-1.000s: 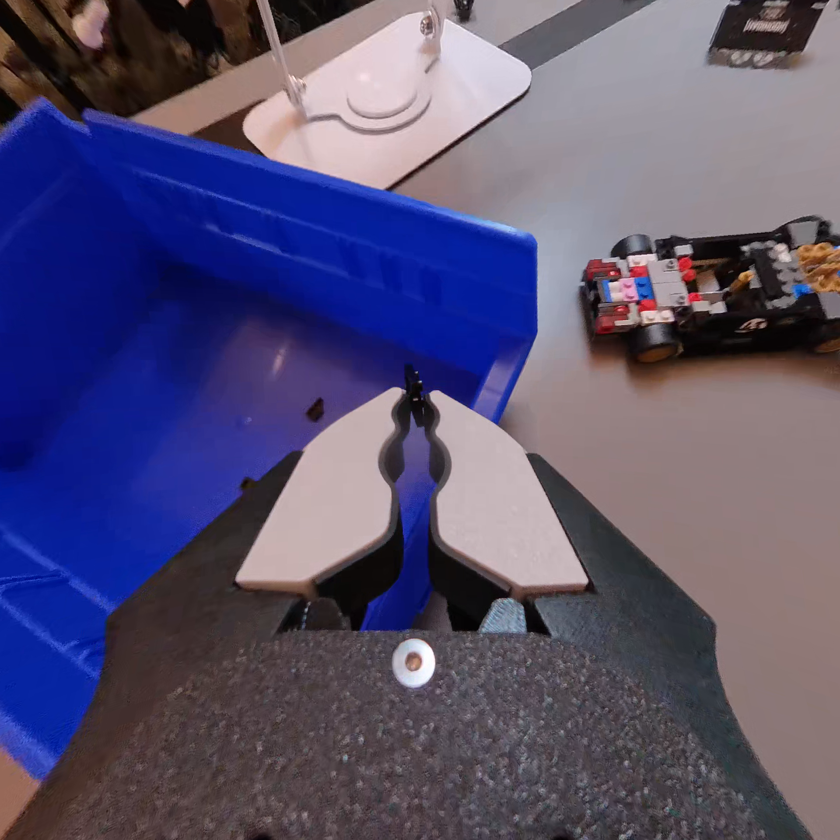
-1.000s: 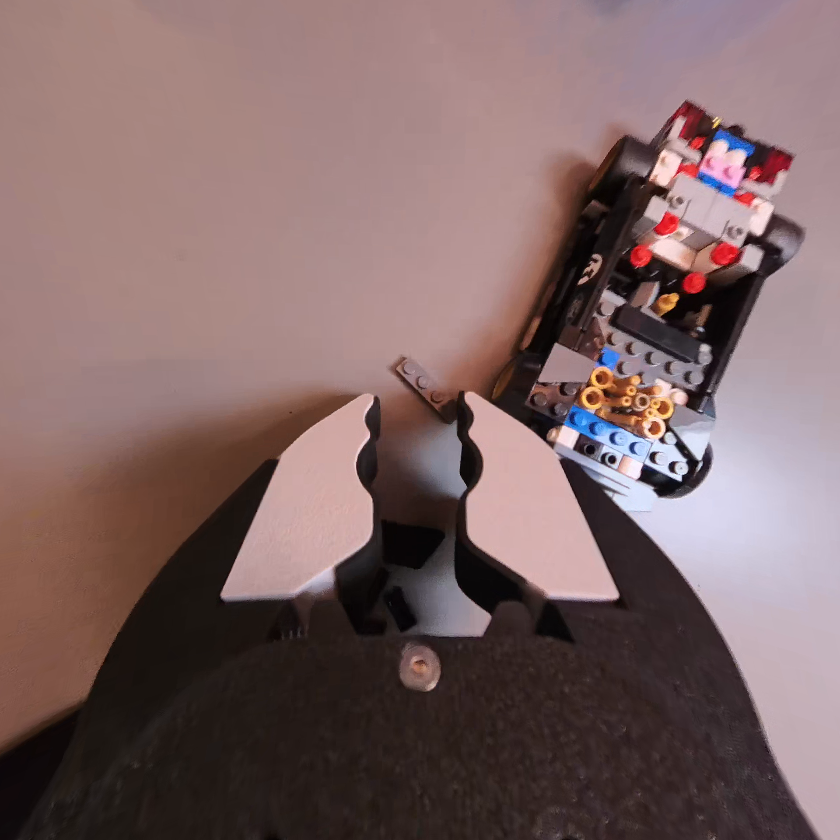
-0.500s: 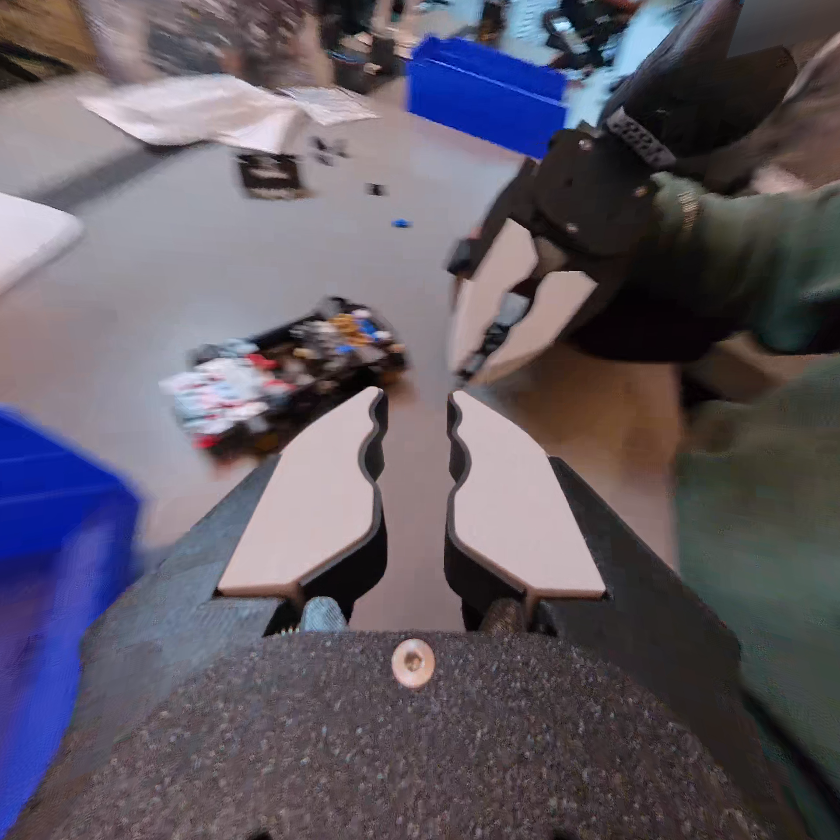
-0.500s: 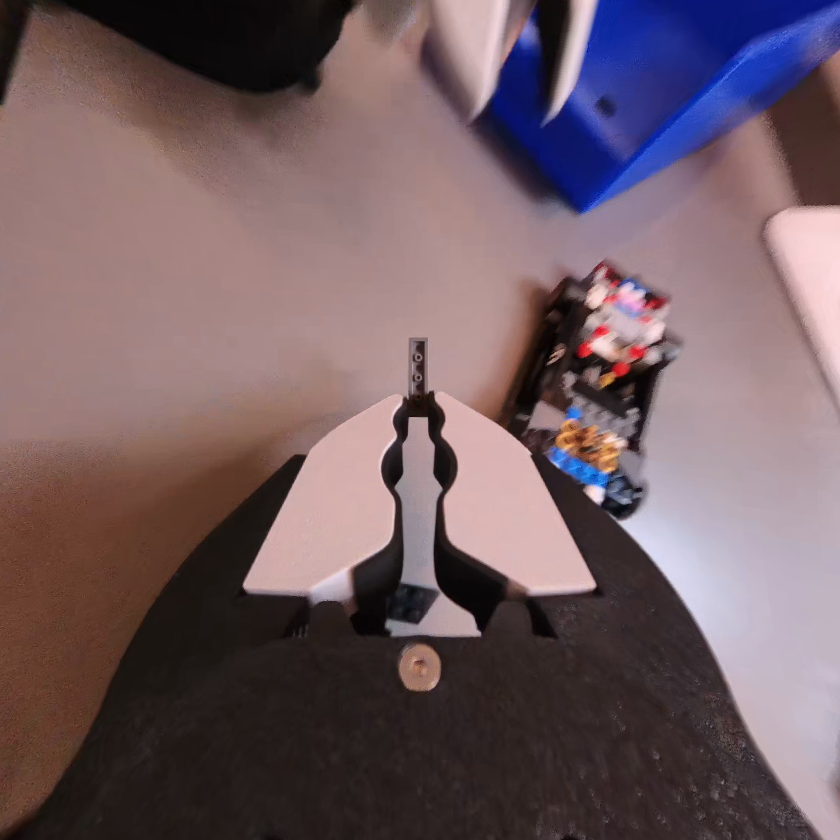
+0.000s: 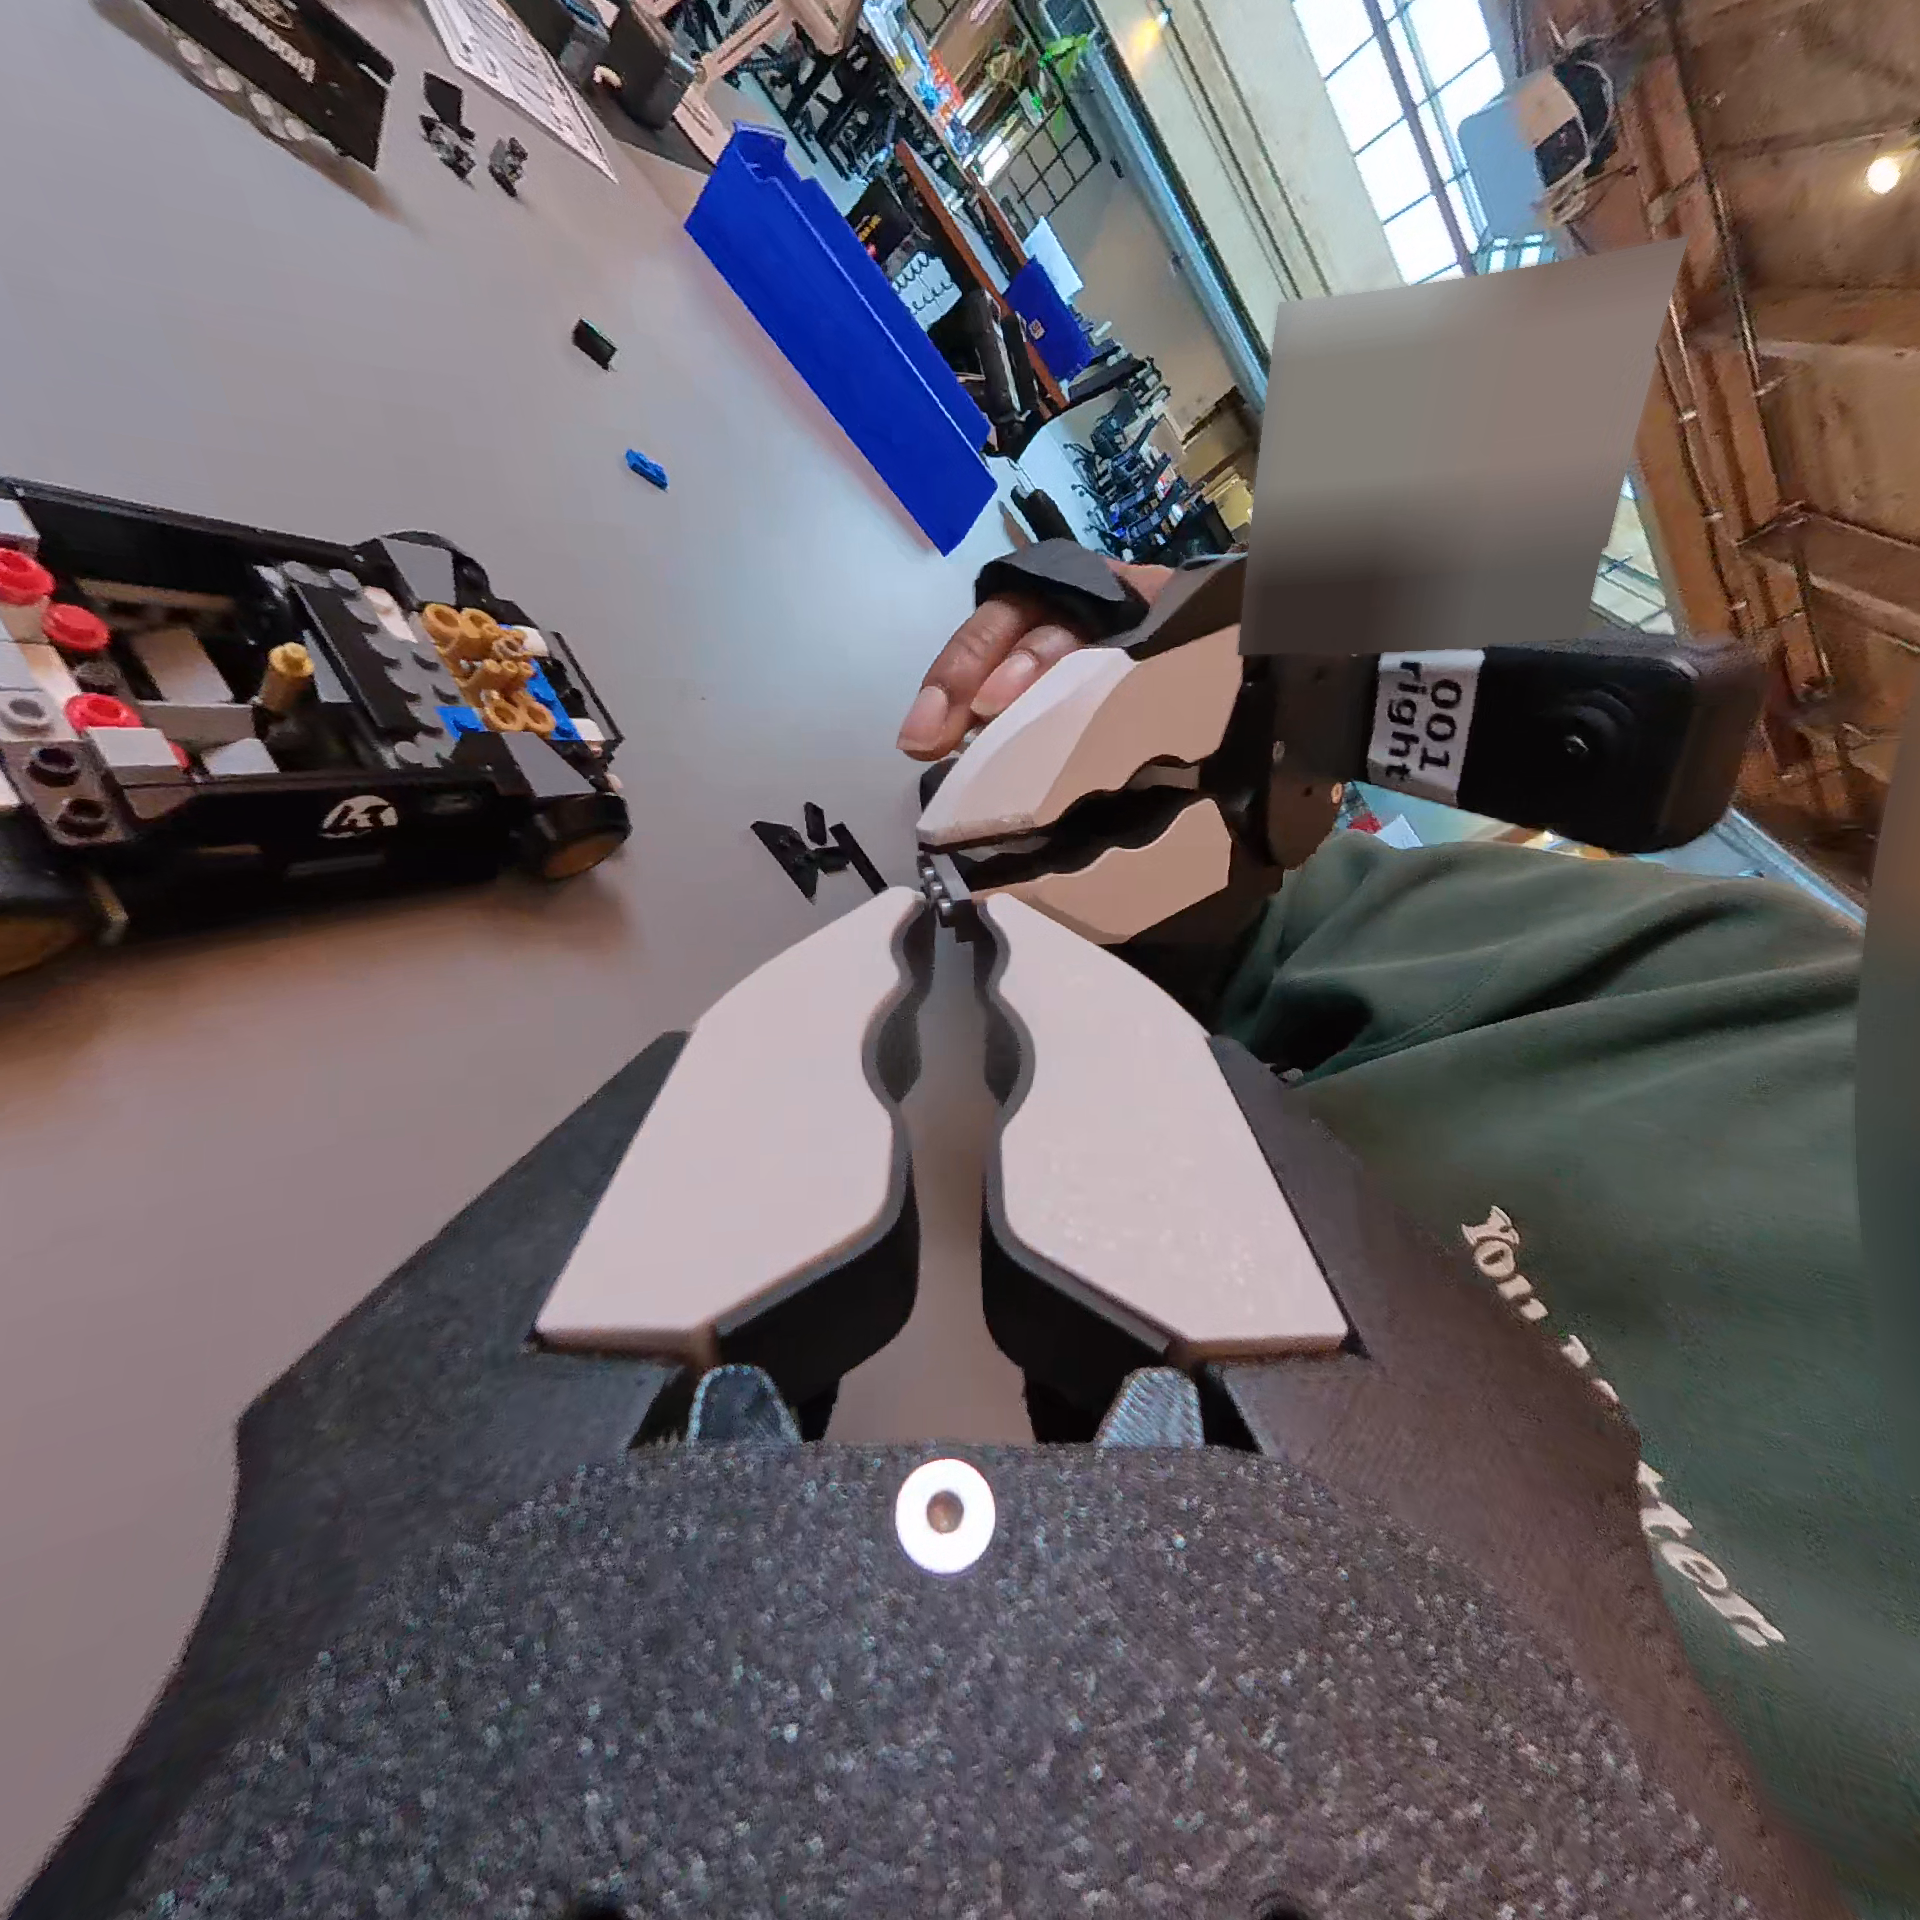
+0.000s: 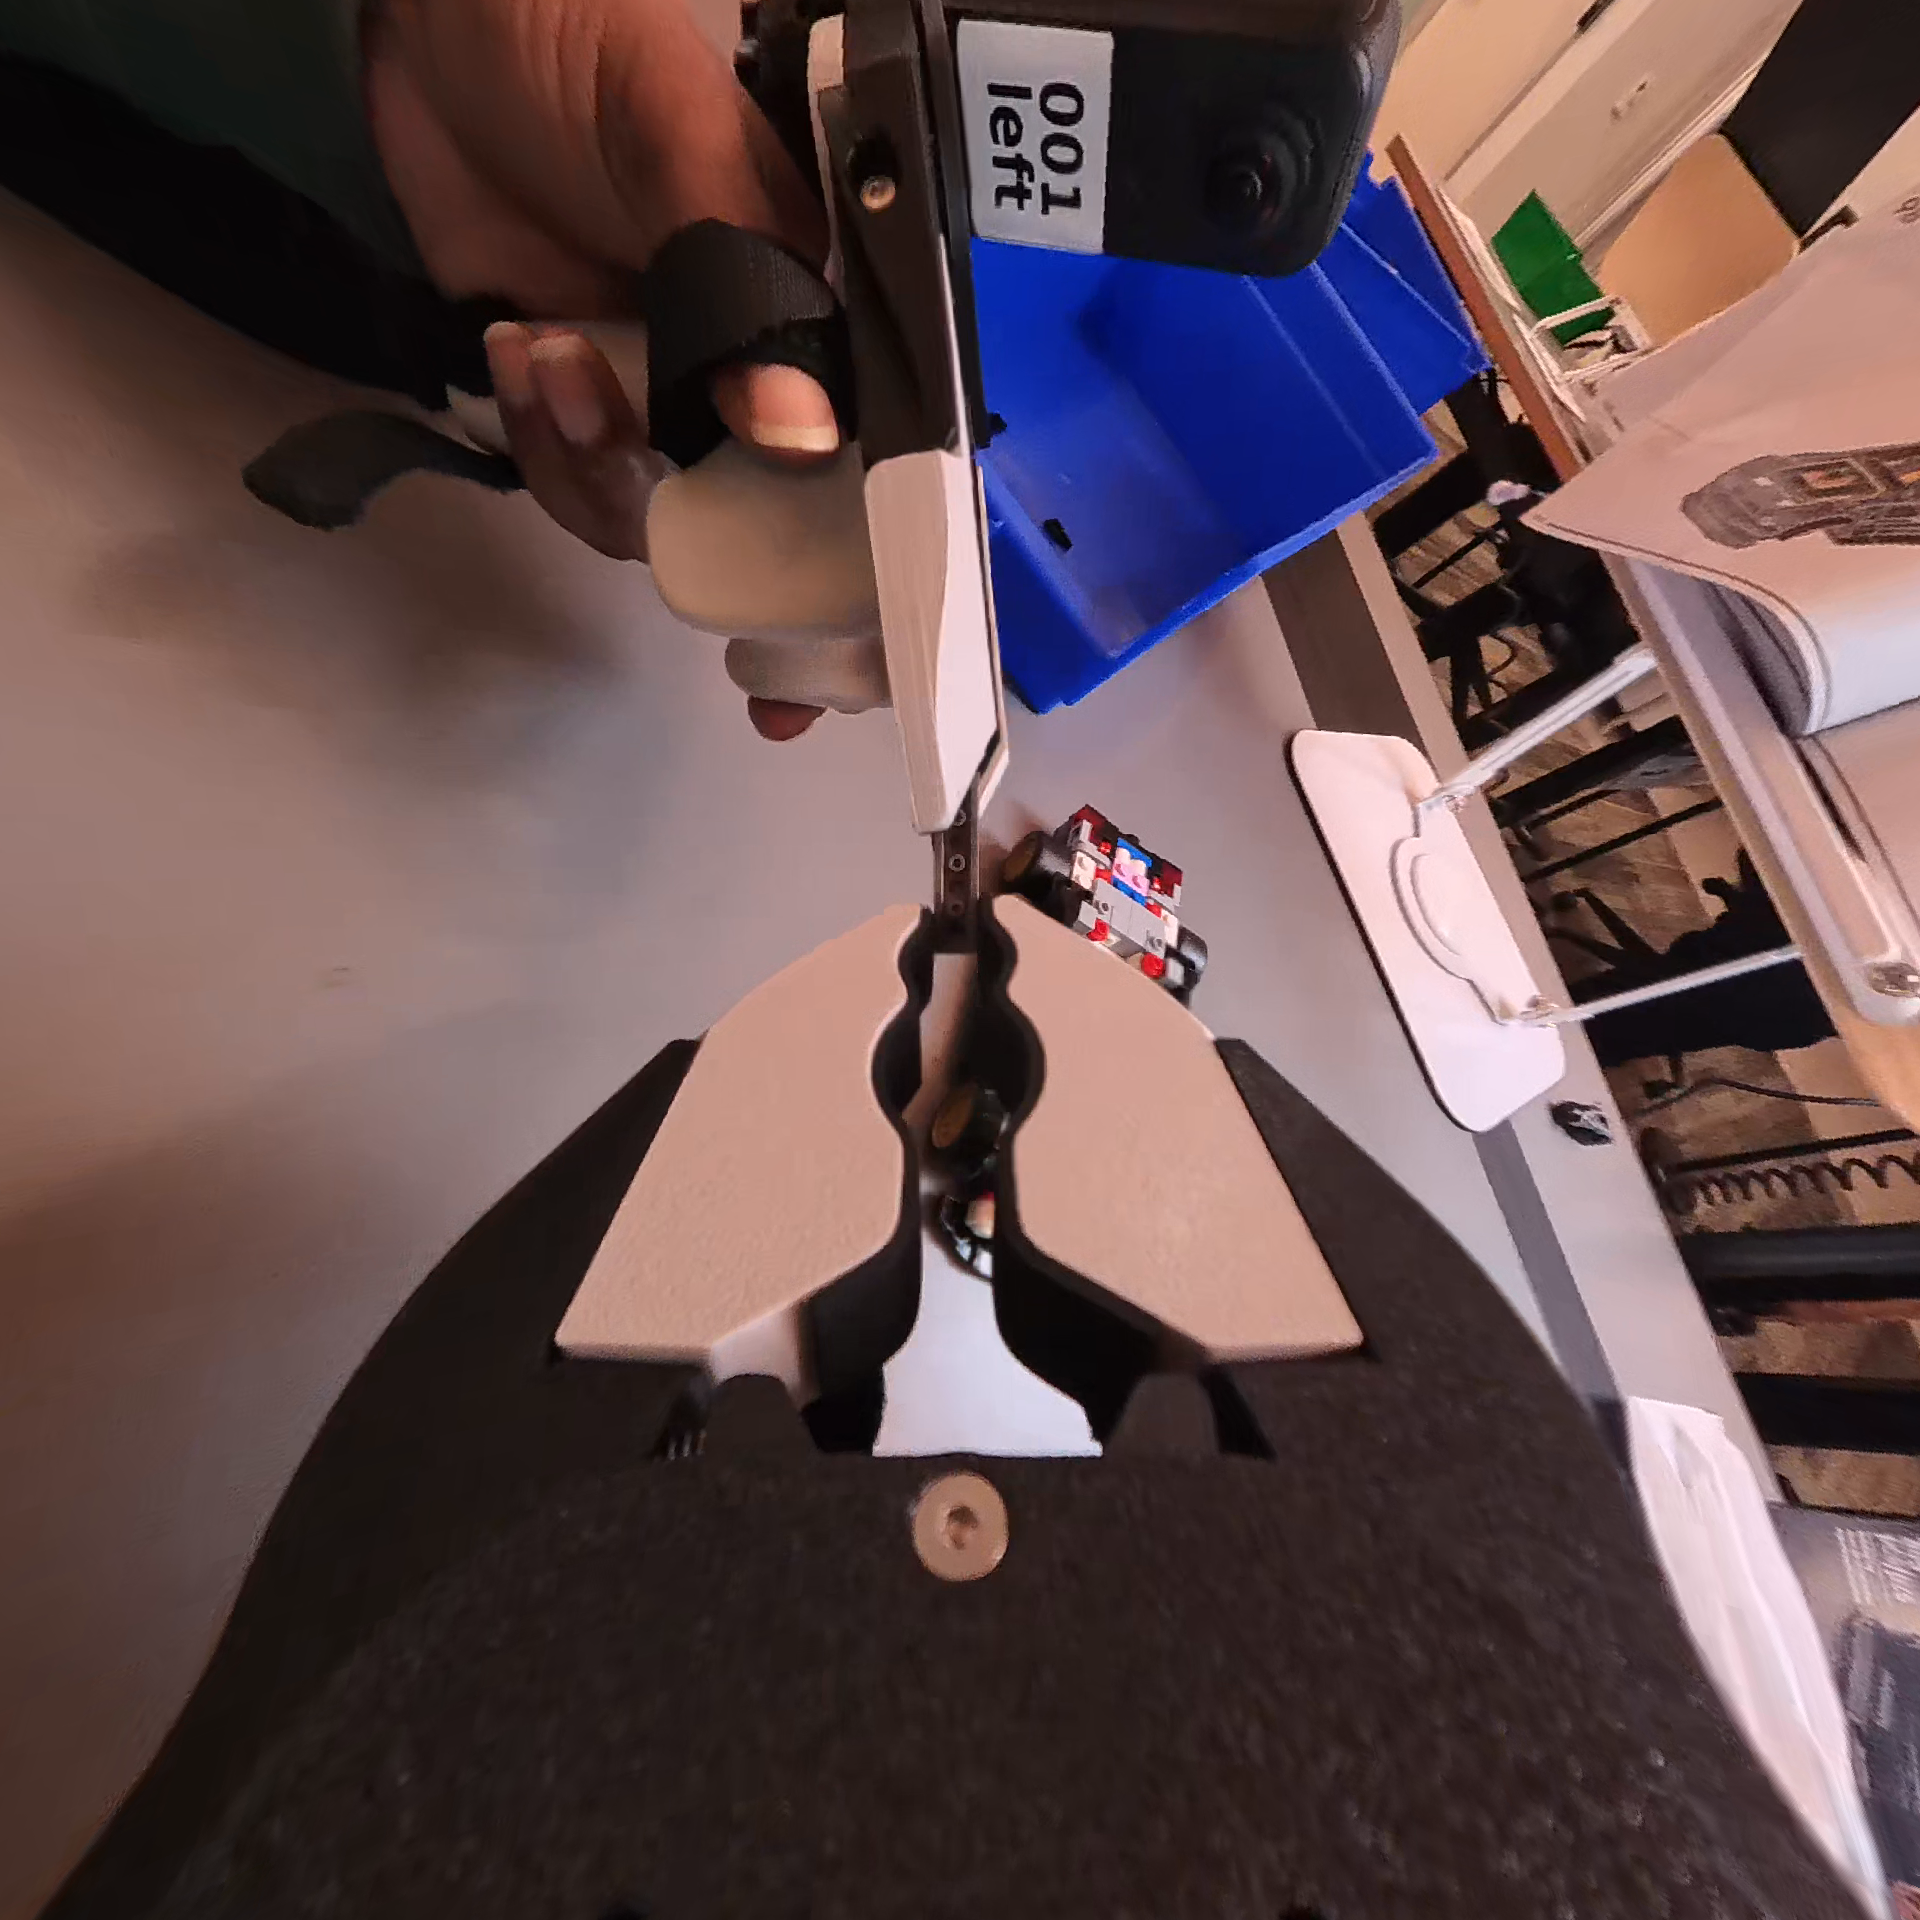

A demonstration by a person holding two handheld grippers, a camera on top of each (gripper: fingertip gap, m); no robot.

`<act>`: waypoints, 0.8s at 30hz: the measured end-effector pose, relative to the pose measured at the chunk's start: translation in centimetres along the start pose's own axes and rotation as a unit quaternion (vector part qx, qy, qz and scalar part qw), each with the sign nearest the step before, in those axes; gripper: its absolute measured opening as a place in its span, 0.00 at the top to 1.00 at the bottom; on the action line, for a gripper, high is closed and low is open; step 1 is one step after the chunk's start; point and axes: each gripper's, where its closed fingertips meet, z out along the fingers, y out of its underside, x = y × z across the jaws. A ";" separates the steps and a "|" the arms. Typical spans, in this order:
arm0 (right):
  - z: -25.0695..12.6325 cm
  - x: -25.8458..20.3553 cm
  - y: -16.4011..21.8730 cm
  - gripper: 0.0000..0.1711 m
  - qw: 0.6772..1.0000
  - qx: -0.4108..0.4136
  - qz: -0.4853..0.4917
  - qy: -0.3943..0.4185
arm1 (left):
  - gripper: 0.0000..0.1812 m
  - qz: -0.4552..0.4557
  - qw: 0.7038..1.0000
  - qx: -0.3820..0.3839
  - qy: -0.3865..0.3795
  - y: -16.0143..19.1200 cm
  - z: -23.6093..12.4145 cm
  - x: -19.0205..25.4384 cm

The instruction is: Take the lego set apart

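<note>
The small dark lego plate (image 5: 943, 902) sits at the tips of both tools at once. In the left wrist view the left gripper (image 5: 948, 914) has its fingers drawn almost together, one end of the plate pinched between the tips at 12 o'clock of the fingers. The right gripper (image 5: 940, 857) comes in from 2 o'clock, its fingers nearly closed on the plate's other end. In the right wrist view the right gripper (image 6: 958, 920) clamps the studded plate (image 6: 956, 873) at its tips, and the left gripper (image 6: 954, 821) descends from 12 o'clock onto the far end, seen edge-on.

The lego car (image 5: 260, 717) rests on the grey table (image 5: 436, 1091) at 9 o'clock of the left fingers, well apart from the plate. Only the left view shows loose black pieces (image 5: 816, 847) on the table just beside the tips, a blue piece (image 5: 646, 468) and a far blue bin (image 5: 842, 353). Only the right view shows the near blue bin (image 6: 1195, 436) behind the left gripper, the white stand base (image 6: 1423, 935) at 3 o'clock, and the car's (image 6: 1117, 899) front end just past the fingers
</note>
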 end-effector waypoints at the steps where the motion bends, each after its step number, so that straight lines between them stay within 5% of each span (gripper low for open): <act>1: 0.0 0.1 0.0 0.96 1.000 -0.002 -0.009 0.006 | 0.97 0.004 1.000 0.002 -0.005 0.0 0.0 -0.2; 5: -0.6 1.0 -0.5 0.95 0.999 0.016 -0.010 0.029 | 0.97 0.054 0.998 0.018 -0.018 -0.8 -0.5 0.1; 7: -1.3 2.4 1.1 0.88 0.999 -0.016 0.012 0.031 | 0.97 0.145 0.981 0.024 -0.127 -2.3 -2.4 -1.7; 10: -3.4 2.0 5.9 0.87 0.990 -0.093 0.077 -0.071 | 0.97 0.275 0.895 0.015 -0.352 -5.2 -8.1 -5.1; 14: -6.1 -1.0 11.5 0.84 0.947 -0.177 0.174 -0.204 | 0.97 0.269 0.807 -0.004 -0.526 -6.7 -15.0 -8.5; 19: -5.6 -3.0 12.8 0.79 0.929 -0.199 0.189 -0.246 | 0.97 0.197 0.805 -0.036 -0.559 -5.2 -17.3 -11.4; 24: -4.4 -3.9 12.6 0.76 0.923 -0.219 0.194 -0.249 | 0.71 0.195 0.809 -0.003 -0.554 -5.8 -17.2 -11.3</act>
